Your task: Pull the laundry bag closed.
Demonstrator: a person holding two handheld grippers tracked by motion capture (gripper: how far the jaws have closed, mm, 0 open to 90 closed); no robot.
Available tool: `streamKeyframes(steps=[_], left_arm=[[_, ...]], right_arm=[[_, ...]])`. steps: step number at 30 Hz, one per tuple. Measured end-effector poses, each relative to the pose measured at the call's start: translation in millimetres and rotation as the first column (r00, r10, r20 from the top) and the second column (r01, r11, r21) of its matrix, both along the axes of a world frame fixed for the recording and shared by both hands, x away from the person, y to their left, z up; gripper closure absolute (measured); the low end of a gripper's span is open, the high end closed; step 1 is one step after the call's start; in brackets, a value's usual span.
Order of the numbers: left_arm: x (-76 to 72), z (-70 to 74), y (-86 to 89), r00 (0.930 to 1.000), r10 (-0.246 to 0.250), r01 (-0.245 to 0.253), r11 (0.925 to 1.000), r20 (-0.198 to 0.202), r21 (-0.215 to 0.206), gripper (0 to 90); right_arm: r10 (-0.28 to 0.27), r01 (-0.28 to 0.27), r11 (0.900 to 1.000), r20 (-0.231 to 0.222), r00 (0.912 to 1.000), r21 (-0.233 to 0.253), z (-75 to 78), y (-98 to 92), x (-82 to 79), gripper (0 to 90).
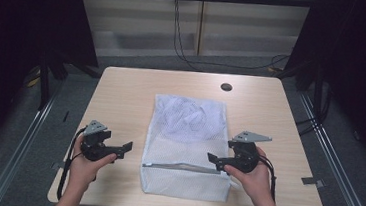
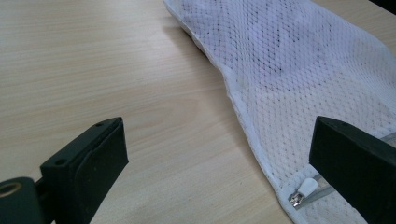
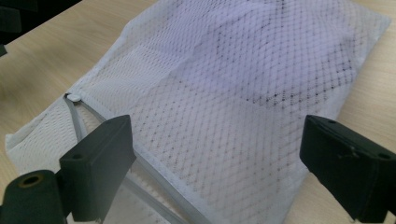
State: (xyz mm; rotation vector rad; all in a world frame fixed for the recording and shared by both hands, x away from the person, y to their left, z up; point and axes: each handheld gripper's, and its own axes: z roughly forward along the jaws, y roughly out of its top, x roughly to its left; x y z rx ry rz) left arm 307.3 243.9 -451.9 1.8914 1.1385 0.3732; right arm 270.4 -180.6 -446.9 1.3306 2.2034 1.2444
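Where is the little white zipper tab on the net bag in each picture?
High view: zipper tab, left end of the grey zipper, low on the mesh bag.
Left gripper view: bottom right.
Right gripper view: left of middle.
Shared landmark: the grey zipper.

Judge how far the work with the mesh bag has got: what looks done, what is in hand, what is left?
Done: the mesh bag lies flat on the table, something pale inside it. In hand: the left gripper and right gripper, both open, flank the zip; neither grips it. The zip pull sits at the bag's left edge. Left: seemingly all the zip work.
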Motion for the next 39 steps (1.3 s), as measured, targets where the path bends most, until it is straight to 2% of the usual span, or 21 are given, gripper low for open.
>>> streamKeyframes(steps=[9,13,16,23,39], left_arm=[[-0.9,2.9,0.3,0.9999,-0.008,0.008,0.9998,0.007,-0.017,4.3],[-1.2,3.6,-0.5,0.9999,-0.01,0.01,0.9999,0.01,-0.008,4.3],[-0.9,4.0,-0.5,0.9999,-0.011,0.011,0.9999,0.007,-0.008,4.3],[-1.9,6.7,-0.2,0.9998,-0.008,0.008,0.9999,0.019,-0.007,4.5],[-1.8,6.7,-2.5,0.9996,-0.024,0.024,0.9997,0.014,-0.003,4.6]], right_arm=[[0.018,-0.018,1.0,0.002,0.9998,0.013,2.4,16.9,3.2,10.6],[0.028,-0.028,1.0,0.01,0.9995,0.013,2.6,26.3,3.8,11.1],[0.032,-0.032,0.999,0.005,0.9995,0.036,2.2,32.6,6.1,11.3],[0.056,-0.057,0.998,0.005,0.9984,0.033,4.5,45.3,7.7,11.6],[0.091,-0.091,0.994,0.003,0.9958,0.054,6.0,72.1,11.8,12.5]])
